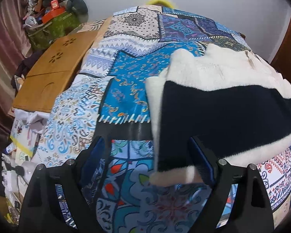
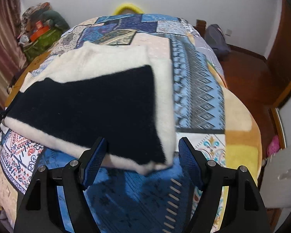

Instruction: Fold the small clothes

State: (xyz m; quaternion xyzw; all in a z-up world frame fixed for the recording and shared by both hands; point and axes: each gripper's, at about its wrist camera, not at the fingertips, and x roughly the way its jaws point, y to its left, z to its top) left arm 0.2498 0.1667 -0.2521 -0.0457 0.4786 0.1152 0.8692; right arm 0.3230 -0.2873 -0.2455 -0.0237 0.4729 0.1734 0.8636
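A folded knitted garment, cream with a wide black band [image 1: 223, 104] [image 2: 91, 104], lies flat on a blue patchwork quilt [image 1: 126, 73] [image 2: 199, 89] that covers a bed. My left gripper [image 1: 146, 141] hovers open over the garment's near left corner, which reaches in between the fingers; the right-hand finger [image 1: 201, 159] overlaps the fabric, and the pads do not press on it. My right gripper [image 2: 142, 139] is open too, above the garment's near right corner [image 2: 151, 165], with both blue pads clear of the cloth.
A wooden lap board [image 1: 54, 73] lies on the bed's left side. Behind it stands a green box piled with clutter [image 1: 54, 23] beside a curtain. To the bed's right are wooden floor [image 2: 248, 73], a grey bag [image 2: 217, 38] and a brown door [image 2: 287, 44].
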